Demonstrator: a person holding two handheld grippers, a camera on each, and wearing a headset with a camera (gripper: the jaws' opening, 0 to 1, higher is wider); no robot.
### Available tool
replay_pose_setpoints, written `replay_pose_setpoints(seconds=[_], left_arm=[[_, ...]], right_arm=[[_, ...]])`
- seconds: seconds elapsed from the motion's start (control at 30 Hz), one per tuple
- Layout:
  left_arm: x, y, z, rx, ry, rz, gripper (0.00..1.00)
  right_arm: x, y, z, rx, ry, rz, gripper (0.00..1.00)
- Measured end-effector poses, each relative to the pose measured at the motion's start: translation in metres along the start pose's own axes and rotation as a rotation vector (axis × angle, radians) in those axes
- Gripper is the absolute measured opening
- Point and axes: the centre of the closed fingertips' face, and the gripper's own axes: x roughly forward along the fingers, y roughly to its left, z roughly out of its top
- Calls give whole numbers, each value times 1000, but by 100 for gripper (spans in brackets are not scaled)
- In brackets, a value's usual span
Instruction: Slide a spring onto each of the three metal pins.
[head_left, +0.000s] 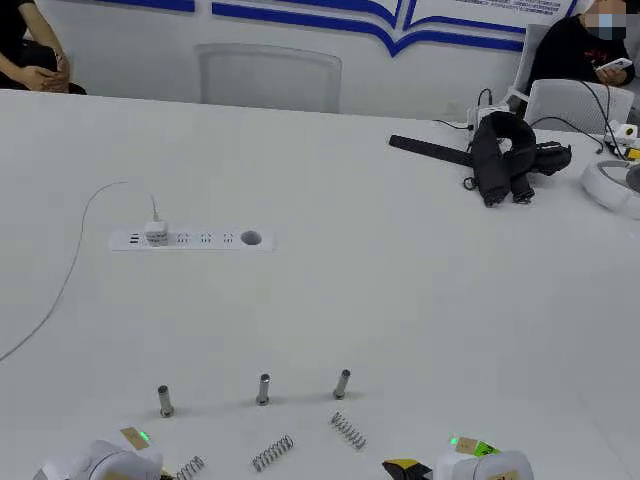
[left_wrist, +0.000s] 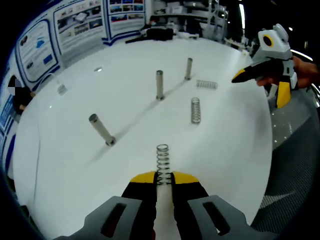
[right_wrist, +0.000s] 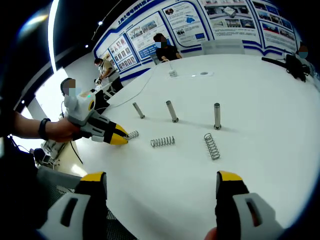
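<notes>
**A:** Left gripper (left_wrist: 162, 178) status?

**B:** Jaws are closed on the near end of the left spring (left_wrist: 162, 159). The rest of the coil sticks out ahead of the tips. That spring sits on our side of the middle pin (head_left: 263, 389), off to the left. We can't tell whether it's clear of the table (head_left: 400, 300).

**A:** Right gripper?

**B:** The right gripper (right_wrist: 160, 177) is wide open with nothing in it. It hangs on our side of the middle pin, off to the right and well apart.

**A:** Other two springs?

**B:** Both are flat on the table and untouched. The middle spring (head_left: 272, 452) is near the middle pin, on our side. The right spring (head_left: 348, 430) is also on our side of that pin, further right.

**A:** Pins?

**B:** All three are upright and bare. The left pin (head_left: 166, 400) and right pin (head_left: 342, 383) flank the middle pin in a shallow row.

**A:** So where do we stand?

**B:** We'd call it zero of three. The first pick is made and nothing is seated.

**A:** What's left?

**B:** We stand the held coil up, line its bore over a pin and let it slide down. The left pin looks like the natural target. Then we do the same for the other two springs. The end-on pinch may let the coil droop, so we'd watch alignment.
</notes>
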Motion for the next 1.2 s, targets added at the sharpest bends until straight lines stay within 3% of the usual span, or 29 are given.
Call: replay_pose_setpoints(seconds=[0.37, 0.7, 0.9, 1.2], left_arm=[[-1, 0, 0, -54, 10, -9, 10], [-16, -6, 5, -71, -22, -19, 10], [-26, -14, 14, -64, -43, -30, 10], [-36, -35, 37, -13, -82, -66, 10]], right_arm=[[0, 4, 8, -1, -21, 19, 90], [1, 14, 9, -3, -17, 52, 88], [4, 21, 10, 1, -15, 76, 86], [5, 27, 16, 5, -31, 106, 82]])
